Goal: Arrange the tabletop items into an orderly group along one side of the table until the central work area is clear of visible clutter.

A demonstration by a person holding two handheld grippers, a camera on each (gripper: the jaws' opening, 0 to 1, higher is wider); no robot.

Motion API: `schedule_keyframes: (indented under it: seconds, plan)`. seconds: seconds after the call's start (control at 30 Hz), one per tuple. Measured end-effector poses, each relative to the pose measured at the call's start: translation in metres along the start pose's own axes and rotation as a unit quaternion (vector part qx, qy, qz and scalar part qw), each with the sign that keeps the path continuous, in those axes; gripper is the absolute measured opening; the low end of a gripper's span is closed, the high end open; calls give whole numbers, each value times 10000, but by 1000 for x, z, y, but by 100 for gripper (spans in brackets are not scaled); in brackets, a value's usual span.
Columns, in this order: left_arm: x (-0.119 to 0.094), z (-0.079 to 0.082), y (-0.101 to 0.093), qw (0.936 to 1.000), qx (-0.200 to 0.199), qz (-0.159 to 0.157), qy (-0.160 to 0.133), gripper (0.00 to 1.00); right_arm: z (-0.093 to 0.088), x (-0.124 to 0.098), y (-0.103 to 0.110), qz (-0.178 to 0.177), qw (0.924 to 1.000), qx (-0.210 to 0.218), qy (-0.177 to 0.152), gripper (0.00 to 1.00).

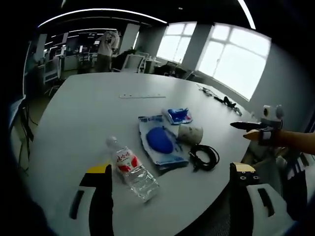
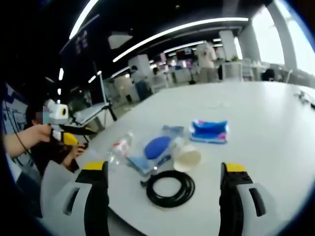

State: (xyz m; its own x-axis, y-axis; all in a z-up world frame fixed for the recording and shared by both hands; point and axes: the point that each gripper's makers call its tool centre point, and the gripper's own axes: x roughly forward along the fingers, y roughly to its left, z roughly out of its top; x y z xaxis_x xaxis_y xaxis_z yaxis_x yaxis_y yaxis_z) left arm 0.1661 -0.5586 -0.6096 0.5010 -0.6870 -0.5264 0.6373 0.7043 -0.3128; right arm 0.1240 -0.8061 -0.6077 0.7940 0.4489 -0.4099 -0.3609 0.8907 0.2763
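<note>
A clear water bottle (image 1: 132,169) with a red label lies on its side on the white table (image 1: 88,123), just ahead of my left gripper (image 1: 171,169), which is open and holds nothing. Beyond it are a clear pouch with a blue item (image 1: 160,141), a blue-and-white packet (image 1: 178,116), a tipped paper cup (image 1: 191,133) and a coiled black cable (image 1: 204,156). My right gripper (image 2: 165,168) is open just short of the cable (image 2: 171,189), with the cup (image 2: 188,157), pouch (image 2: 156,147), packet (image 2: 209,131) and bottle (image 2: 120,147) behind it.
A pale strip (image 1: 142,96) lies farther across the table, and black cords (image 1: 224,101) sit near the window-side edge. The right gripper (image 1: 238,125) comes in from the right, hand-held. The left gripper (image 2: 86,132) shows at the left. Chairs and a standing person (image 1: 106,46) are beyond the table.
</note>
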Motion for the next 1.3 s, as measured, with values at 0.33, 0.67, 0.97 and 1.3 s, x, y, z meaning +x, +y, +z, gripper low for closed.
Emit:
schedule_keyframes:
  seconds: [0.33, 0.67, 0.97, 1.3]
  plan:
    - [7, 6, 6, 9999, -102, 17, 49, 100, 0, 2, 5, 60, 10000, 41, -6, 92]
    - [13, 0, 18, 9995, -277, 79, 145, 100, 14, 18, 18, 253, 9996, -111, -3, 91]
    - [15, -3, 26, 9991, -359, 112, 206, 100, 17, 29, 24, 352, 9992, -159, 49, 91]
    - [17, -2, 32, 9989, -419, 125, 191, 100, 17, 37, 30, 402, 9989, -210, 132, 91]
